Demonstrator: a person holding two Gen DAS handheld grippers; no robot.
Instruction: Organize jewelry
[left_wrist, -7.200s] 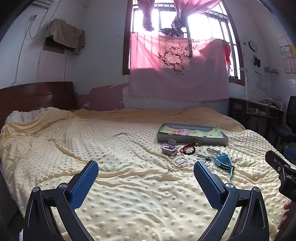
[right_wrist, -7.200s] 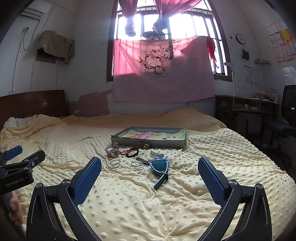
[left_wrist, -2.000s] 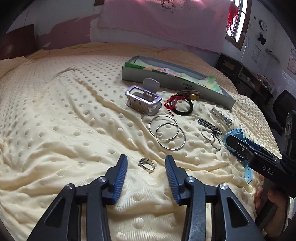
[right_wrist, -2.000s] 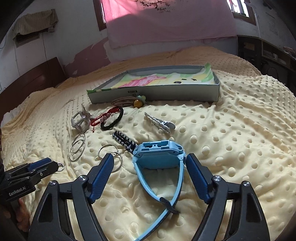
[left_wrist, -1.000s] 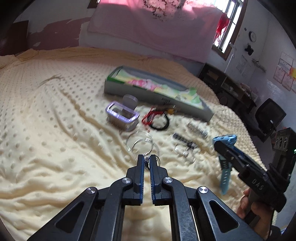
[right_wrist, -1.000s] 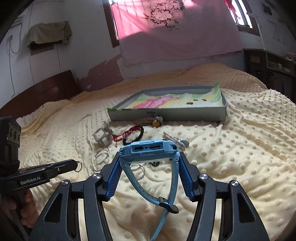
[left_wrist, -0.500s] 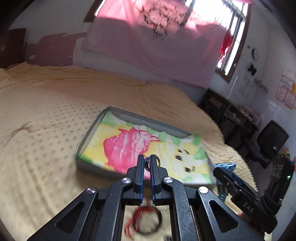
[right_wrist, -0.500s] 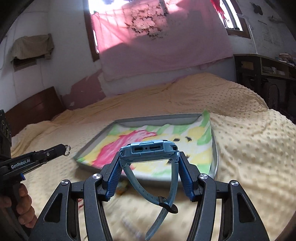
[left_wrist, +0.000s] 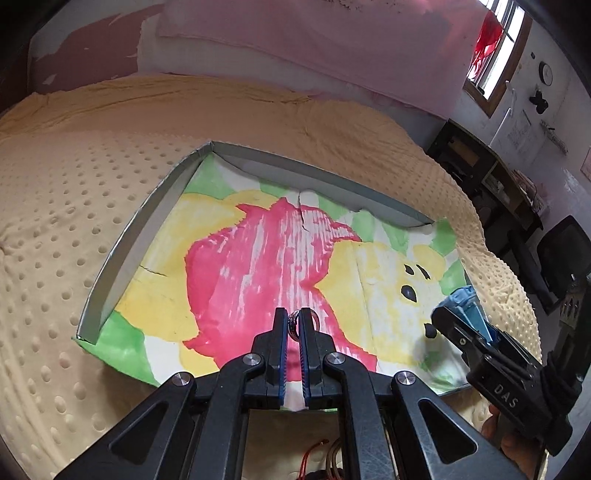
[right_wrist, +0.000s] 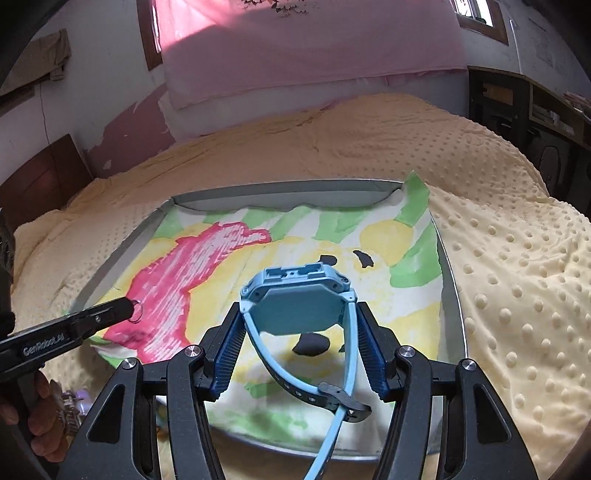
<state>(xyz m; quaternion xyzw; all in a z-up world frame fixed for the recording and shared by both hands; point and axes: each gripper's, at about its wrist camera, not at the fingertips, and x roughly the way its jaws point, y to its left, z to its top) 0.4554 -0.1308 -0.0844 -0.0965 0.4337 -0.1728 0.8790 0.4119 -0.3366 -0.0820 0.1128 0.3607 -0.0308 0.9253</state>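
Ring (left_wrist: 295, 322) pinched at tips of left gripper (left_wrist: 294, 325), jaws nearly closed on it. Blue watch (right_wrist: 300, 300) clamped between right gripper (right_wrist: 299, 343) pads. Both over tray (right_wrist: 451, 295). You lower close to liner, then release gently; ring may roll.

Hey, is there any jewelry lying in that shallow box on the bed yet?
Empty. The tray shows only its painted paper lining; the ring and blue watch hang gripped above it.
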